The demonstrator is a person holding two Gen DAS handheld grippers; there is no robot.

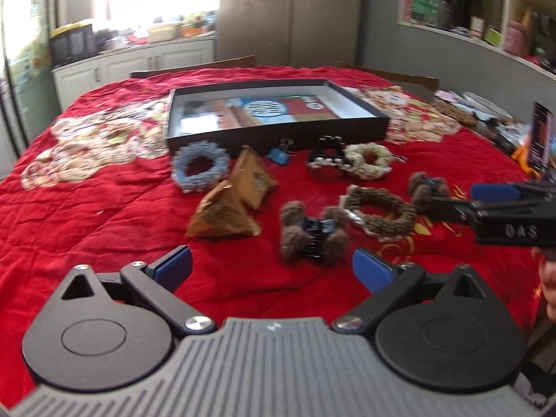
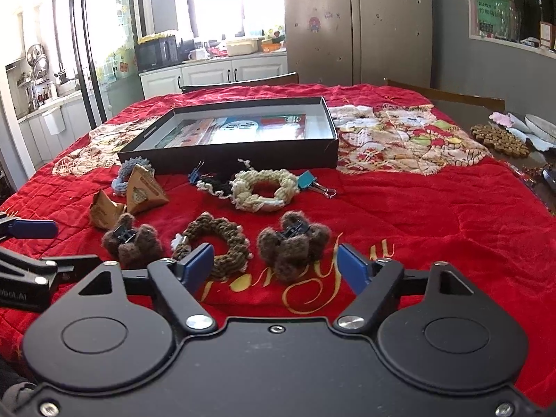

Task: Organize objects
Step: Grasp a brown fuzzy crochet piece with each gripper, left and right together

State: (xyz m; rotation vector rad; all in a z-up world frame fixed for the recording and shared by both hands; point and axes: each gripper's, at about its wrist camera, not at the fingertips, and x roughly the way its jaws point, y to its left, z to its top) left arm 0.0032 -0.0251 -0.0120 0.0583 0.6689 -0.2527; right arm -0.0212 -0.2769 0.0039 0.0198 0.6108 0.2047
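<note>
On the red-quilted counter [image 2: 434, 215], your right claw [image 2: 274, 267] gapes wide and empty just short of a fuzzy brown hair clip [image 2: 293, 243]; your left claw [image 1: 271, 267], equally wide, holds nothing near its twin [image 1: 312, 239]. The black box [image 2: 243, 153], possibly a lid, sits behind.

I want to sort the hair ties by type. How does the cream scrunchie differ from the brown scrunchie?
The cream scrunchie is pale; the brown scrunchie is dark. The cream scrunchie lies nearer the black box, beside a teal binder clip; the brown scrunchie lies nearer the right gripper, between two brown fuzzy claw clips. Both are knitted rings lying flat.
</note>
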